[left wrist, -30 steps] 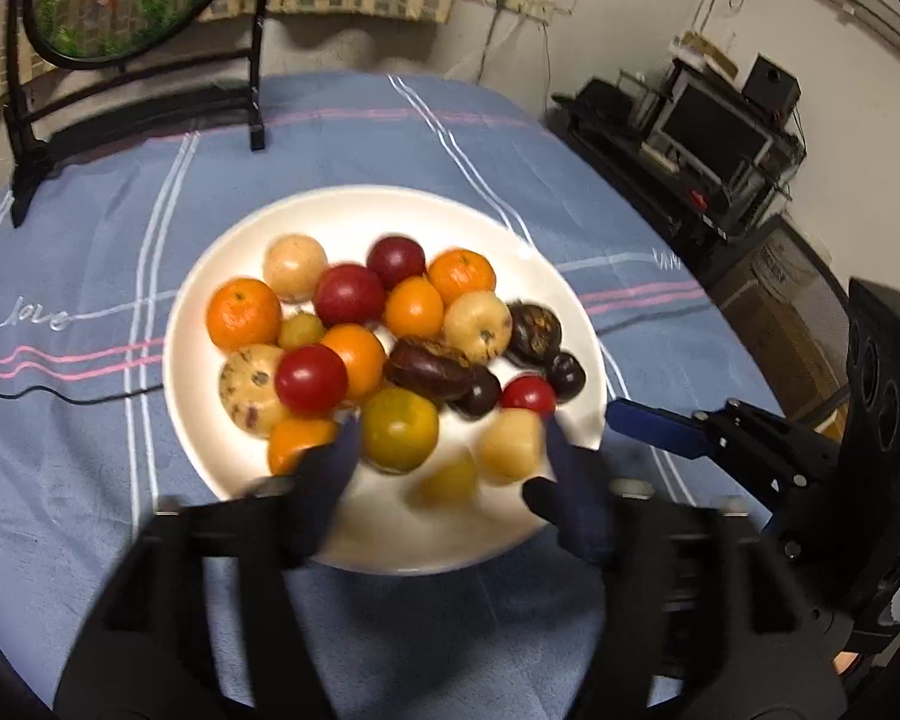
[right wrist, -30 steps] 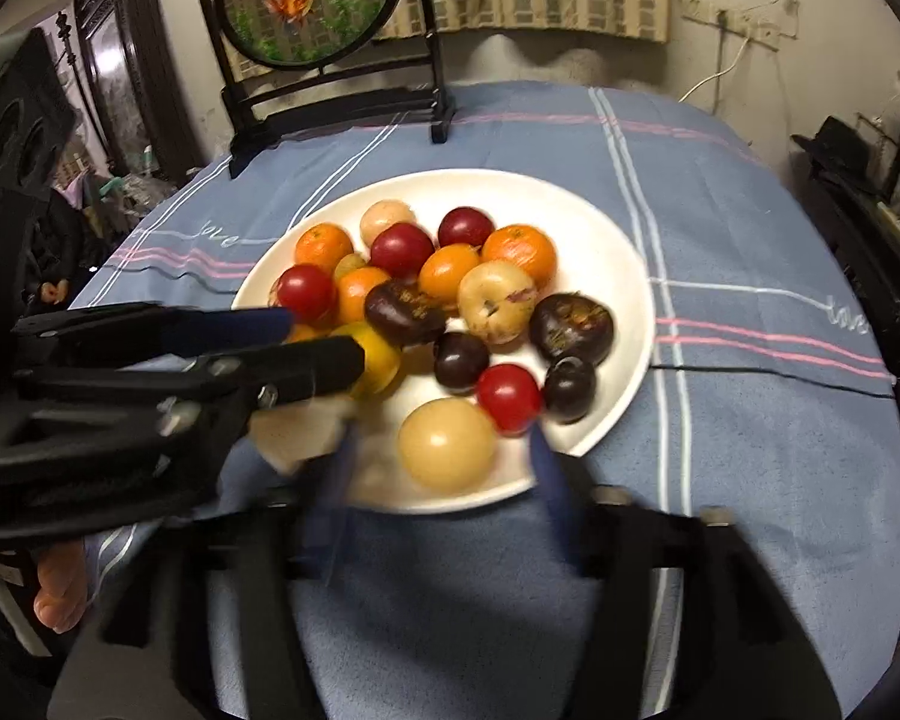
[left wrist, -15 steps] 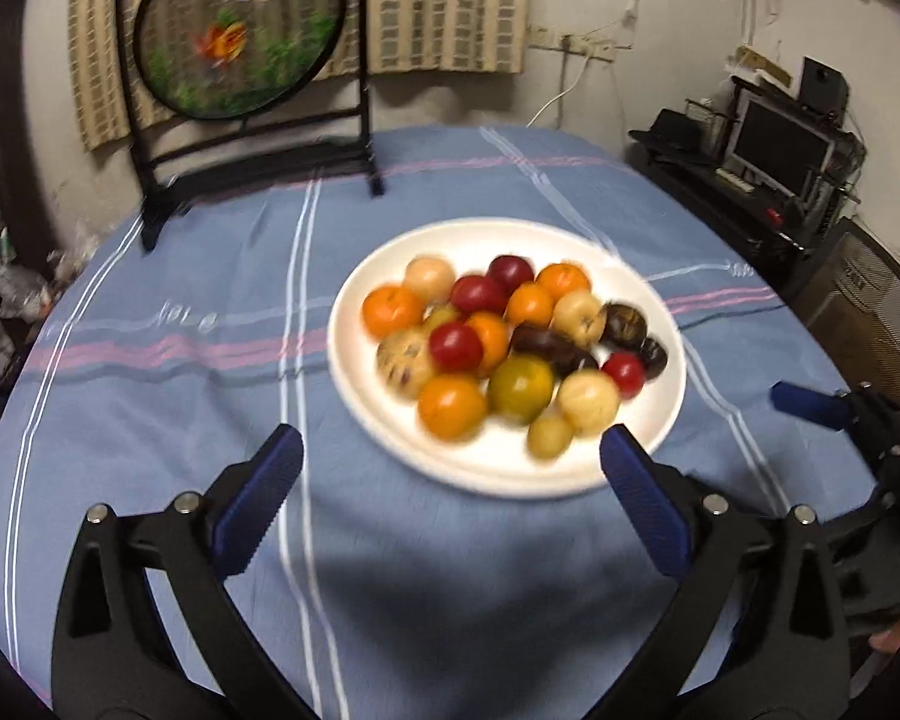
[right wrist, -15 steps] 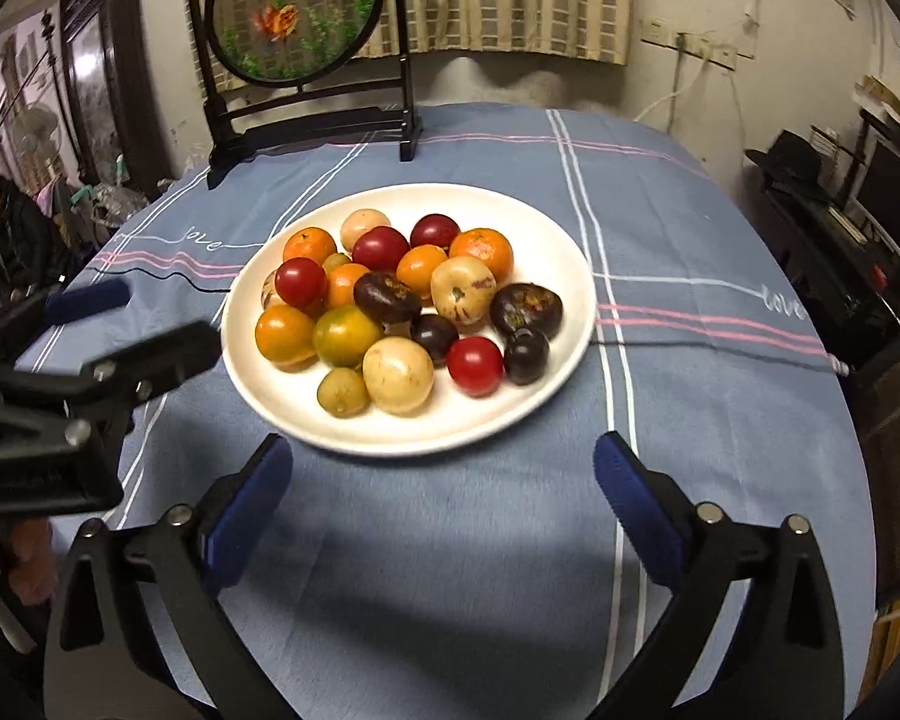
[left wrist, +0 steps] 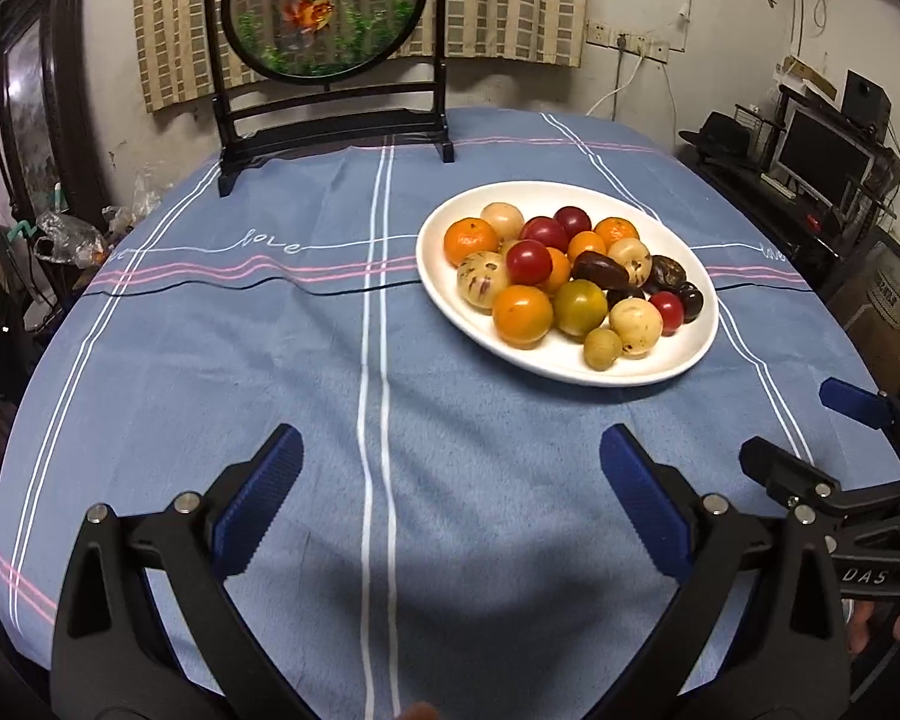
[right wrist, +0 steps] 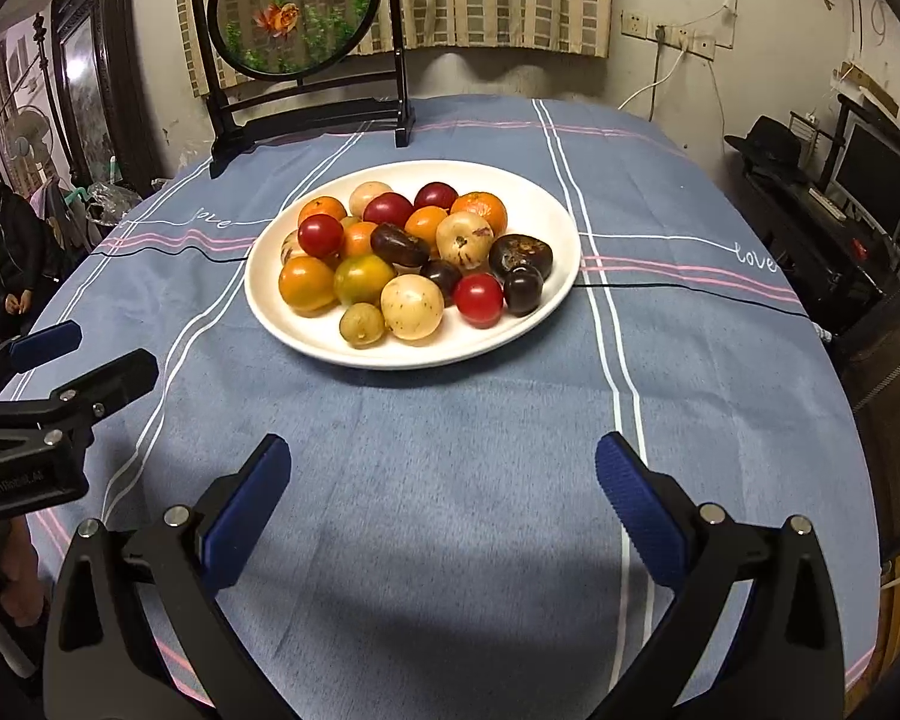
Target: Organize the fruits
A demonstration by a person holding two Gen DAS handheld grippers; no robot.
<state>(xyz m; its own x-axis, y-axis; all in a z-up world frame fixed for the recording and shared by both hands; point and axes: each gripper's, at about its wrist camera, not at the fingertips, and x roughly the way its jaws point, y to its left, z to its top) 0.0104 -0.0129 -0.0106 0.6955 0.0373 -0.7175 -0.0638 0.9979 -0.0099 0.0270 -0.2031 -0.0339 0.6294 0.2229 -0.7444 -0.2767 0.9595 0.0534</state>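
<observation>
Hovering over the blue-clothed desk [left wrist: 210, 360], left tool [left wrist: 450, 474] and right tool [right wrist: 441, 468] both released, jaws wide, nothing between them. Fruits [right wrist: 414, 252] heaped on white plate [right wrist: 306, 330], just beyond the tools. Framed fish screen [right wrist: 294, 18] behind plate.

A heap of small round fruits [right wrist: 402, 252] fills a white plate [right wrist: 546, 204] on the blue striped tablecloth: orange, red, pale yellow speckled, greenish and dark purple ones, touching each other. A small greenish fruit [right wrist: 362, 324] and a red one [right wrist: 479, 299] lie along the near edge.
</observation>
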